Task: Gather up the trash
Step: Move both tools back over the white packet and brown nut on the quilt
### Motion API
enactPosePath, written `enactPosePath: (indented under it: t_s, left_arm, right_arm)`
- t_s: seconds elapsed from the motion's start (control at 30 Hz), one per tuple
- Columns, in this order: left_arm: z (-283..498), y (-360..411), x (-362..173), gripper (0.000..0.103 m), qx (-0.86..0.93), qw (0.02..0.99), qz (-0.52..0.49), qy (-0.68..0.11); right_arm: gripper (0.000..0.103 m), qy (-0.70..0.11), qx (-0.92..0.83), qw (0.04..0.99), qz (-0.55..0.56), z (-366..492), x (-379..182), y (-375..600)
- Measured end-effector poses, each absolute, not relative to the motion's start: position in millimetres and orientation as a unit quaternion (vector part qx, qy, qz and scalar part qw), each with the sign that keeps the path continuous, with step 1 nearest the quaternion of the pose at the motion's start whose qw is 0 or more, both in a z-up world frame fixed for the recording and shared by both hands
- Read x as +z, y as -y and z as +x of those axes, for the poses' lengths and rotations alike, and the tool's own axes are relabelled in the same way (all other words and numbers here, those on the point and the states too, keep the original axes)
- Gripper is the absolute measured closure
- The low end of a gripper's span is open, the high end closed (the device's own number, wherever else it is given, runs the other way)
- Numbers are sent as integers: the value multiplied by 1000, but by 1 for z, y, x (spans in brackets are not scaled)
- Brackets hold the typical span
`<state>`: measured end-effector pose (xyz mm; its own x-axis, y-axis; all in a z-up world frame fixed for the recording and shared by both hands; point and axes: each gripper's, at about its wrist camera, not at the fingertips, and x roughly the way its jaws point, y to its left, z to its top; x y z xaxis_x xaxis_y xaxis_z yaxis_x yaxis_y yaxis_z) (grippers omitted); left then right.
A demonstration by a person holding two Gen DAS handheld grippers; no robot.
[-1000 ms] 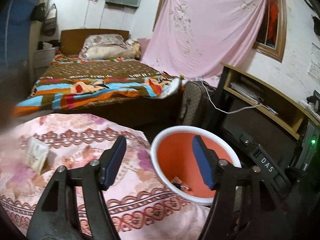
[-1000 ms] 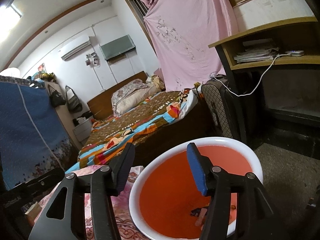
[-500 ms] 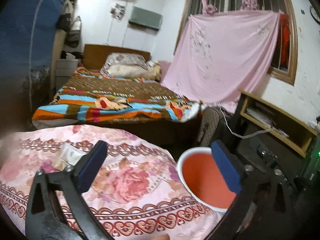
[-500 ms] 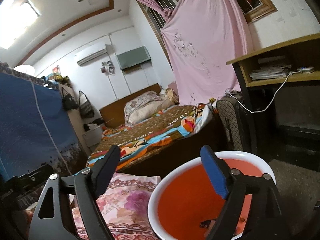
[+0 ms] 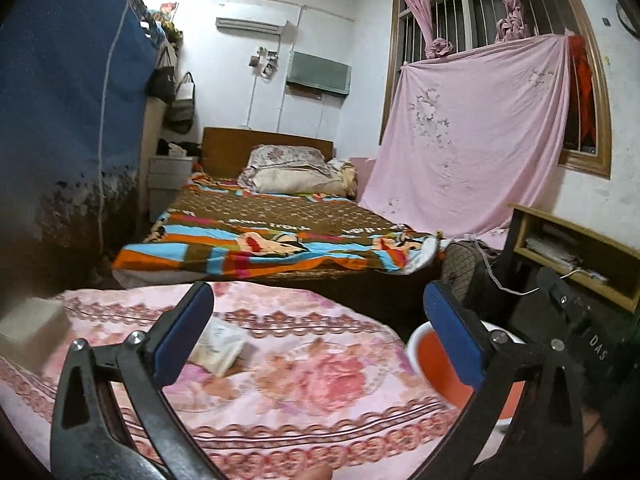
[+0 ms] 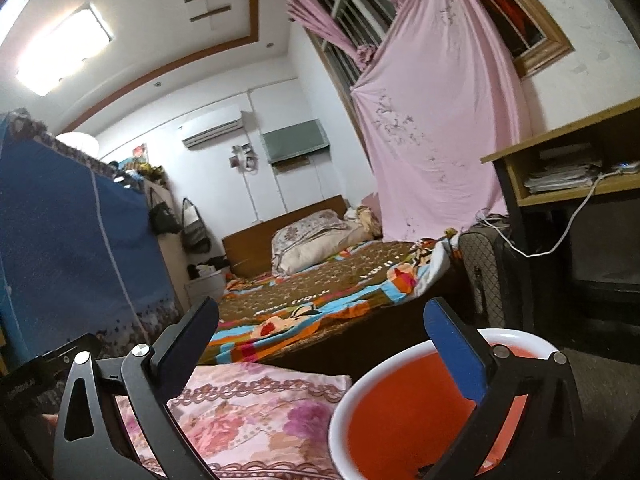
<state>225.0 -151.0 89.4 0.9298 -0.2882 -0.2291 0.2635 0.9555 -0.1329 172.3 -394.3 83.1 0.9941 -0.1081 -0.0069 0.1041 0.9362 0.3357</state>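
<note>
A pale crumpled packet (image 5: 220, 346) lies on the pink floral cloth (image 5: 304, 380). My left gripper (image 5: 318, 336) hangs wide open over that cloth with nothing between its fingers; the packet sits just behind its left finger (image 5: 182, 334). An orange basin with a white rim (image 5: 434, 364) stands to the right, partly hidden by the right finger. In the right wrist view my right gripper (image 6: 322, 348) is above the near edge of the basin (image 6: 400, 420). Its jaws are opening and nothing is between them. The basin's bottom is mostly out of frame.
A bed with a striped blanket (image 5: 272, 240) fills the middle distance. A dark suitcase (image 6: 486, 276) and a wooden shelf desk (image 6: 568, 176) with papers and a white cable stand at the right. A blue fabric wardrobe (image 5: 60, 120) stands at the left. The pink cloth (image 6: 248, 412) adjoins the basin.
Both grippers have opened wider. The left view has swung left from over the basin to over the floral cloth and packet. The right view has tilted upward, with the basin lower in frame.
</note>
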Motion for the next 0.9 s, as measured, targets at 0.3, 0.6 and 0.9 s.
enactPosePath:
  t_s: [0.3,0.6,0.9]
  left_arm:
    - [218,100,83,12,-92,987,-39,-124]
    - [221,57,78,12,-30,990,-38,-130]
    - [240,22,66,12,9,984,-34,-177]
  right_arm:
    - [0,-14,-10,991,134,188,86,357]
    - [0,-33,34,996,78,204,87,318]
    - [0,-122,98,987,25,259,83,267]
